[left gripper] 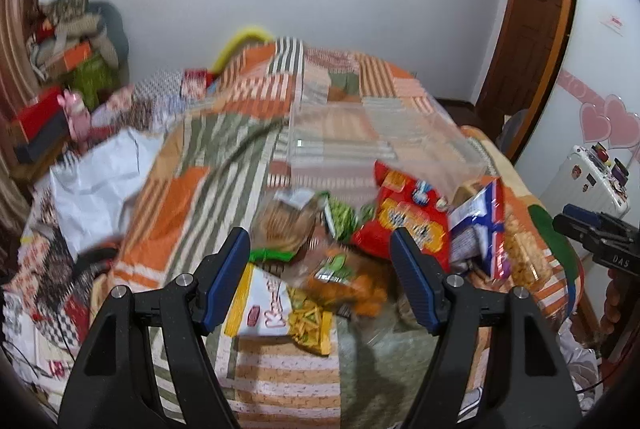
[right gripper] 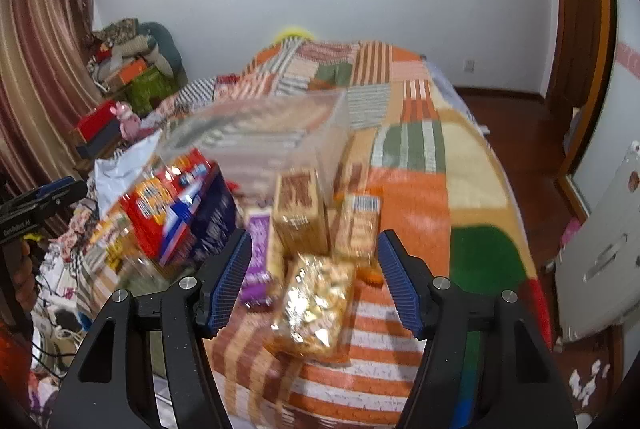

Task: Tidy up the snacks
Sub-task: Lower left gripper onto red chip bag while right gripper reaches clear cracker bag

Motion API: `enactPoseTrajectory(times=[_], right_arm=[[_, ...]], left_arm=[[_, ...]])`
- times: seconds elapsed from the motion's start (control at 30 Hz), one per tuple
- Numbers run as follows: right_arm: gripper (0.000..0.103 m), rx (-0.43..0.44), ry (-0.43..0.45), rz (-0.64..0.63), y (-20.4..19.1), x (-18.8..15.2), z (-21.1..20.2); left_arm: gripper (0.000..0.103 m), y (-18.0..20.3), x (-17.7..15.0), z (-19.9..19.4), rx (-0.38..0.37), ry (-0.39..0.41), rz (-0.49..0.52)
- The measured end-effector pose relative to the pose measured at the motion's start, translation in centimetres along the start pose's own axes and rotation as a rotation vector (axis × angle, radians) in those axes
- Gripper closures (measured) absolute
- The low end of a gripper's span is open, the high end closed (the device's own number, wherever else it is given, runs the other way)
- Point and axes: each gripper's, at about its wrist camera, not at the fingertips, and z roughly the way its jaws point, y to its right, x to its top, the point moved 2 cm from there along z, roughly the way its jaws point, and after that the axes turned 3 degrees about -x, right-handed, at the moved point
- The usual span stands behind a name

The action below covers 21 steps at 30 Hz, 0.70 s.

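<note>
A pile of snack packets lies on a patchwork bed cover (left gripper: 188, 197). In the left wrist view my left gripper (left gripper: 320, 241) is open and empty above an orange packet (left gripper: 344, 281), with a white and yellow chip bag (left gripper: 280, 313) at its left and a red packet (left gripper: 404, 213) at its right. A clear plastic bin (left gripper: 360, 137) stands behind the pile. In the right wrist view my right gripper (right gripper: 314, 245) is open and empty above a clear bag of golden snacks (right gripper: 316, 305). Two tan packets (right gripper: 300, 213) stand behind it. The bin (right gripper: 272, 133) is blurred.
A white plastic bag (left gripper: 104, 169) lies on the bed's left. Boxes and clothes are stacked in the far left corner (left gripper: 72, 41). A wooden door (left gripper: 532, 9) and a white suitcase (left gripper: 588, 177) are at the right. The bed's right edge drops to a wooden floor (right gripper: 516, 133).
</note>
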Motion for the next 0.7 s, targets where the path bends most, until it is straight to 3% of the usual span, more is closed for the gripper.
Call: enactPoseTrajectory(times=[0.13, 0.37, 0.7], right_arm=[[0.042, 0.008, -0.051, 0.019, 0.4, -0.7, 1.4], [0.049, 0.031, -0.123, 0.025, 0.5, -1.7, 3.1], [0.051, 0.095, -0.181, 0.059, 0.5, -2.4, 3.7]], left_arm=[[0.031, 0.1, -0.1, 1.3, -0.042, -0.047, -0.026], [0.031, 3.1, 1.2, 3.7, -0.103, -0.067, 0.034], [0.029, 5.9, 1.4, 8.8, -0.115, -0.196, 0.085]])
